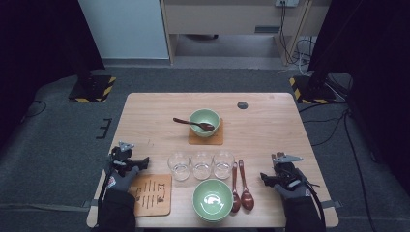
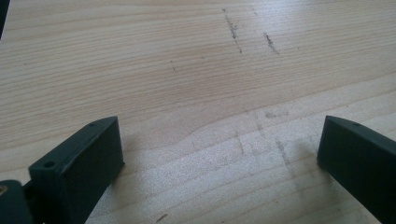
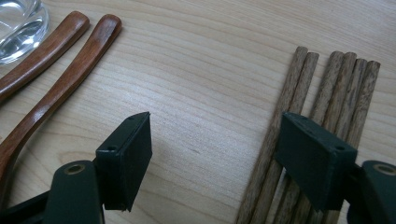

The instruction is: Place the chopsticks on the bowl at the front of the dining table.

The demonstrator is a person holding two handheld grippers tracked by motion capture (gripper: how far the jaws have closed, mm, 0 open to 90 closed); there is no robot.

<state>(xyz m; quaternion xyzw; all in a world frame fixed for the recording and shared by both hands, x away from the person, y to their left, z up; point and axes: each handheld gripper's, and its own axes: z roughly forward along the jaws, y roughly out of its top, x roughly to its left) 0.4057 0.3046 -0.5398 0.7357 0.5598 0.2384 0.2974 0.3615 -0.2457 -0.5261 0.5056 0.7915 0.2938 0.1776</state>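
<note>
My left gripper [image 1: 131, 159] [image 2: 219, 135] hovers over bare wood at the table's left side, jaws open and empty. My right gripper [image 1: 278, 173] [image 3: 215, 130] sits low near the front right, open, with only tabletop between its jaws. Its right jaw overlaps a bundle of several brown wooden chopsticks [image 3: 327, 79] lying side by side; whether it touches them I cannot tell. Two dark wooden spoons [image 1: 241, 186] [image 3: 70, 84] lie just left of that gripper. A green bowl [image 1: 212, 199] stands at the front centre.
Three clear glasses [image 1: 201, 165] stand in a row mid-table; one glass [image 3: 18, 23] also appears in the right gripper view. Behind them a second green bowl [image 1: 198, 113] with a spoon [image 1: 186, 121] rests on a coaster [image 1: 215, 139]. A printed wooden mat [image 1: 153, 194] lies front left.
</note>
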